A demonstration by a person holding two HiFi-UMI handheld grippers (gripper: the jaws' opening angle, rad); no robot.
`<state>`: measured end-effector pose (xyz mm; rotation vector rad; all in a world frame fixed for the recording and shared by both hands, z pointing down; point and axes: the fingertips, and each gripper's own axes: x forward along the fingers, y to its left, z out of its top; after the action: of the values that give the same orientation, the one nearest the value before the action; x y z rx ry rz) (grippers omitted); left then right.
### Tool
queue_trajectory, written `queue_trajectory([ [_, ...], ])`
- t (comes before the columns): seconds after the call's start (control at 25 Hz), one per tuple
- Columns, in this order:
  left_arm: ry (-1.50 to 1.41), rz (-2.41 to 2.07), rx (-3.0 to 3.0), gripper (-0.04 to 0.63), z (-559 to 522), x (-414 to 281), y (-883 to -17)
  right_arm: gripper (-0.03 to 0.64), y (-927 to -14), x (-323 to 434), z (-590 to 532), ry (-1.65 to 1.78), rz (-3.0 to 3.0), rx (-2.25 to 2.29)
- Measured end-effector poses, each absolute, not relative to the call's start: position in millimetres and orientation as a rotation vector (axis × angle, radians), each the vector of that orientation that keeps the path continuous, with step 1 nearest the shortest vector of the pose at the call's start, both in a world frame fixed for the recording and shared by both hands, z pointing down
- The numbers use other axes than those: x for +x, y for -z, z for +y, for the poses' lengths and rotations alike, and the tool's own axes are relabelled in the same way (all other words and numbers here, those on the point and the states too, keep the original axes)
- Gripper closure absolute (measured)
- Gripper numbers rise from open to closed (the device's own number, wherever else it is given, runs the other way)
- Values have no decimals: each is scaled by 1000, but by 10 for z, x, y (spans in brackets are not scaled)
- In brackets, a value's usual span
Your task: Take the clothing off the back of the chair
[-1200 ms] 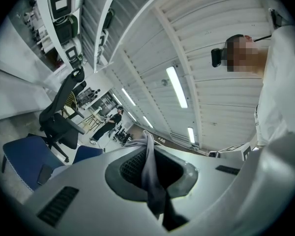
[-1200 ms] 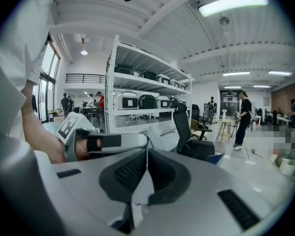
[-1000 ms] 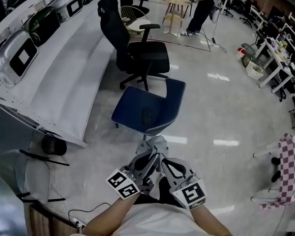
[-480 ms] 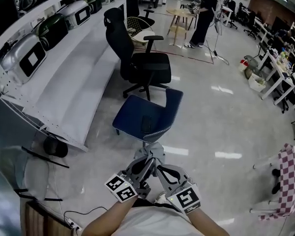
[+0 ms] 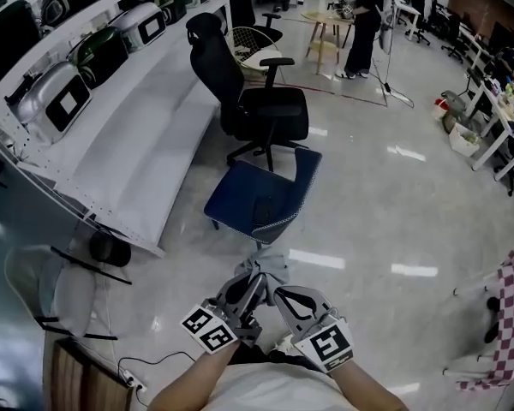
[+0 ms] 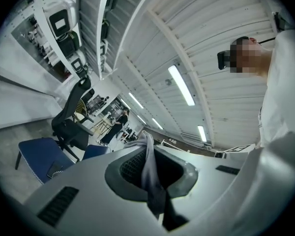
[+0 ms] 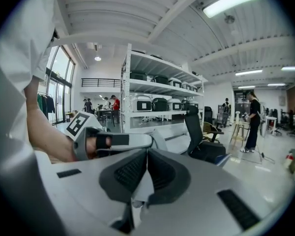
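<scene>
Close to the body, grips the cloth (image 5: pixel 268 264) in both at once: left gripper (image 6: pixel 152 166) narrowed down on a thin grey fold, right gripper (image 7: pixel 146 168) likewise clamped on a paler edge, tips nearly touching. By that, has the cloth clear of the chair (image 5: pixel 236 197), bunched over the floor (image 5: pixel 368 221) just short of the seat. To finish well: draw both back together and level, lift enough to spare any loose end the floor, and avoid spreading the two apart and dragging a fold out of either grip. Looks thin, soft and limp, matt grey, crumpled into a small bundle; finely gridded dark pads (image 6: pixel 132 165) for bite. Beyond, a blue padded seat with a curved back, bare of clothing, a flat dark thing (image 5: pixel 262 207) on the cushion. Further off, a black swivel chair (image 5: pixel 270 114) with armrests, long white shelves (image 5: pixel 128 144) at left, glossy pale flooring all round.
</scene>
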<state>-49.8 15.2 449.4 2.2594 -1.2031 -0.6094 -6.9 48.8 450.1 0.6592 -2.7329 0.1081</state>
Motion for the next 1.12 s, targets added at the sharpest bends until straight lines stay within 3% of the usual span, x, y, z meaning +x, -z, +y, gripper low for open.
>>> queue_trajectory([
  [1.12,596,-1001,2336,568,180,-575,-4376,601,-4291,-228,501,-56,-2681,897],
])
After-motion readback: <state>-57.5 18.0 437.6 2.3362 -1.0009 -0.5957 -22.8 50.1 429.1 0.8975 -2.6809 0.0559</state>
